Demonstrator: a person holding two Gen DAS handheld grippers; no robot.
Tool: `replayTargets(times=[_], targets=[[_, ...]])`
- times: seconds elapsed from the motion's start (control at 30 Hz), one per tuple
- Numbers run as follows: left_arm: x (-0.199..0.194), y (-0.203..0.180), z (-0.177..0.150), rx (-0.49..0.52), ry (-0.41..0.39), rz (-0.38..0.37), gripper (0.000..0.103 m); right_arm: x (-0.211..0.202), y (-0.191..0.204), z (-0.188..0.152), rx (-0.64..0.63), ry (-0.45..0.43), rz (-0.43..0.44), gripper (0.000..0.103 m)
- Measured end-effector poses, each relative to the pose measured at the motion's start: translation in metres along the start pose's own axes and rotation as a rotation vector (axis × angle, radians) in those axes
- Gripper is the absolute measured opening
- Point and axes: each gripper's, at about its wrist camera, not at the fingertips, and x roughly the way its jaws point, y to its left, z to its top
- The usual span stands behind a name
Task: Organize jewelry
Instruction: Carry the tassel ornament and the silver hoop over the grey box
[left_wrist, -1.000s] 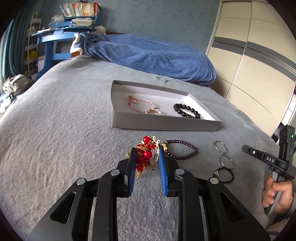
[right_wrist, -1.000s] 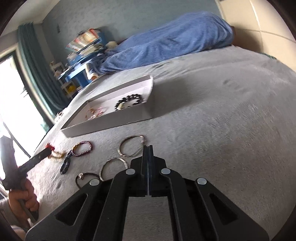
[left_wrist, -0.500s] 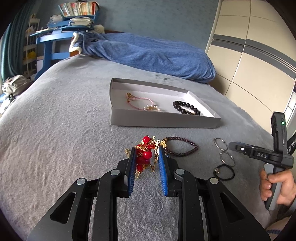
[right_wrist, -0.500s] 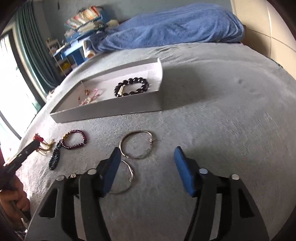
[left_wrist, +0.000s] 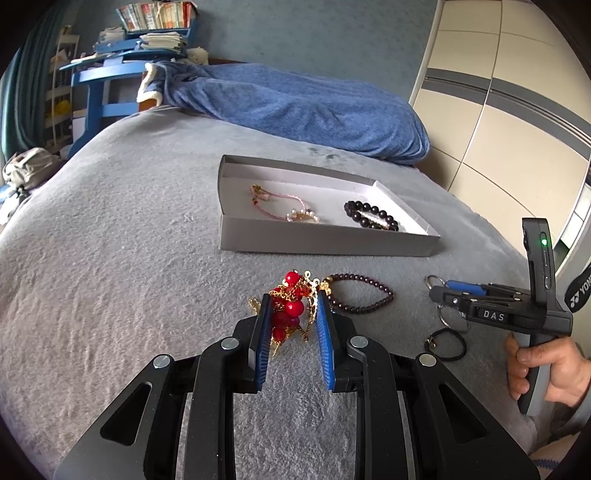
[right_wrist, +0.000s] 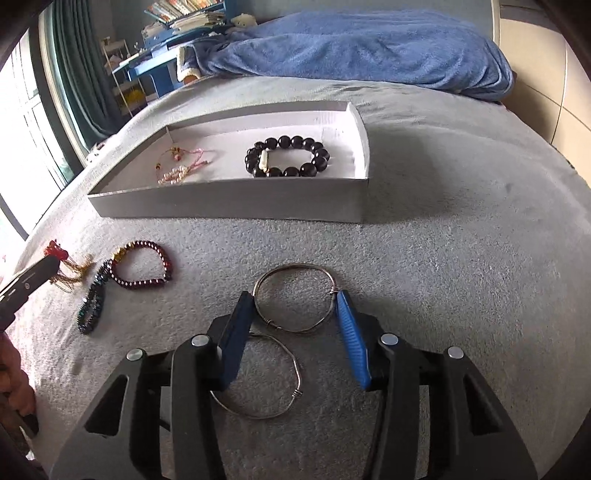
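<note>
1. We see the grey bed (right_wrist: 461, 295) carrying the tray (right_wrist: 229, 206), which holds two bracelets.
2. Our left tool (left_wrist: 291, 314) stays clamped on the red bead piece (left_wrist: 290, 308).
3. Our right tool (right_wrist: 295, 314), shut a second ago, has just been closing from wide, now straddling the wire bangle (right_wrist: 295, 299), pads not yet pressing: next pickup.

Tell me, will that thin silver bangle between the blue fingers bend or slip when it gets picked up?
The bangle is thin wire, so it probably flexes if squeezed across. Smooth metal may slip on the right gripper pads. It looks light, and lying flat on the plush blanket it seems unlikely to roll.
</note>
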Motion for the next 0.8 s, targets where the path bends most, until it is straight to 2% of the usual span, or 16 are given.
replayTargets(times=[0.47,0.8], targets=[[-0.001,-0.015,0.039,0.103,-0.052,0.01,0.024,-0.034,-0.002,0.033,-0.022,-0.117,0.047,0.046],[0.02,-0.013,0.07,0.141,-0.053,0.031,0.024,-0.027,0.003,0.063,-0.054,-0.136,0.059,0.046]])
